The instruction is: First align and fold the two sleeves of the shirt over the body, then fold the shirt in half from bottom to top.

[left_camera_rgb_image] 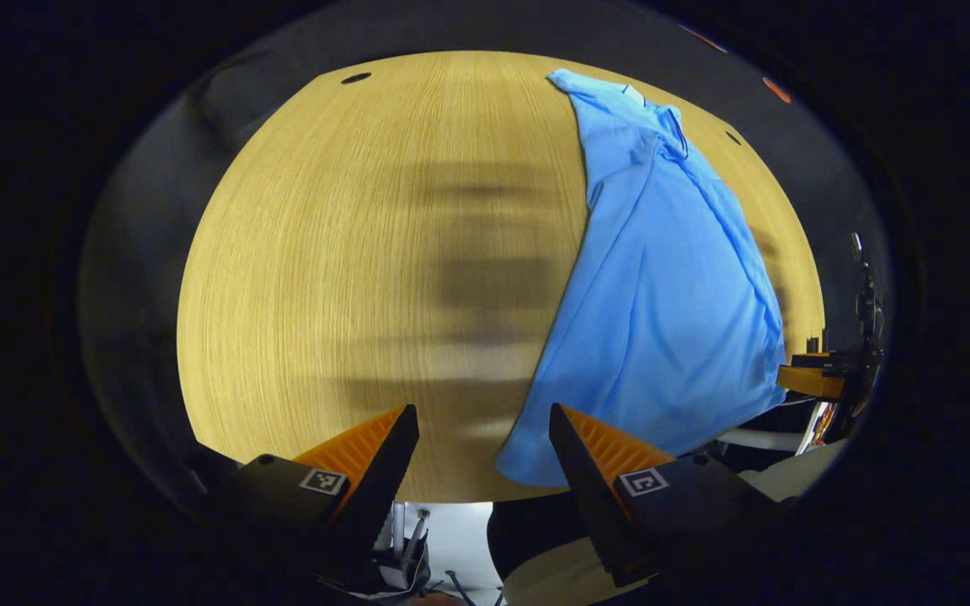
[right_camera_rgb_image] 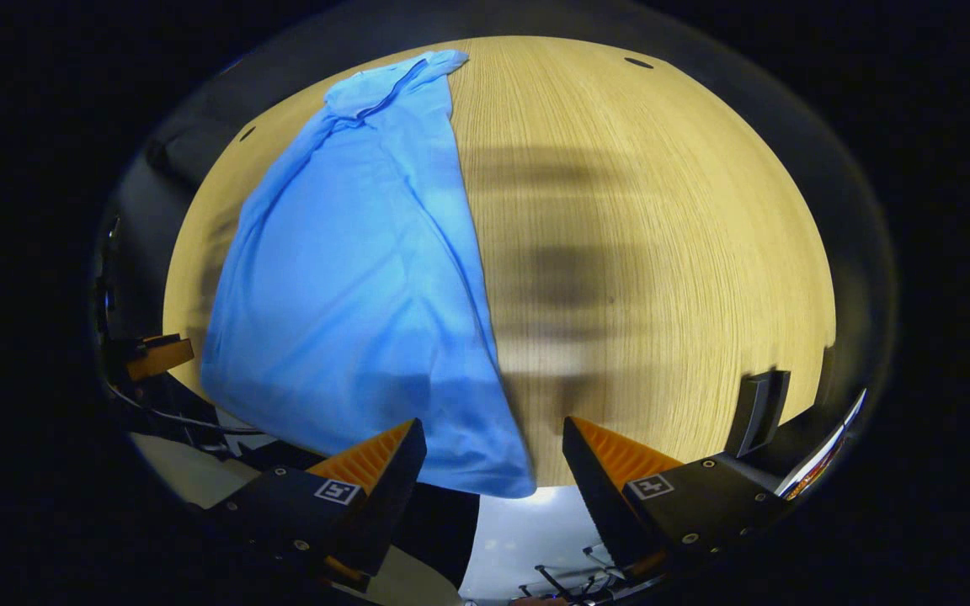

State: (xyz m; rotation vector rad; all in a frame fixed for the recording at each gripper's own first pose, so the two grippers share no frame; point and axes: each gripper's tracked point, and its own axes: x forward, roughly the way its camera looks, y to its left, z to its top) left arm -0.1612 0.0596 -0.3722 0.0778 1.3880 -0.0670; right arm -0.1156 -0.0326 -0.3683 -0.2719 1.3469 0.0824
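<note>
1. Wood-grain table (left_camera_rgb_image: 325, 278), round-looking w/ straight pale grain, dark booth behind.
2. Shirt (left_camera_rgb_image: 662, 303) lies lengthwise, long axis running from near edge to far side, collar end far, hem at near edge.
3. Shirt sits on right part of table in left gripper view, left part in right gripper view.
4. Fabric: plain blue, smooth knit, soft folds, narrow long shape, sleeves look tucked over body.
5. Left gripper (left_camera_rgb_image: 483, 429) spread wide, holding nothing, hem corner just beside.
6. Right gripper (right_camera_rgb_image: 493, 442) wide apart too, empty, above hem.
</note>
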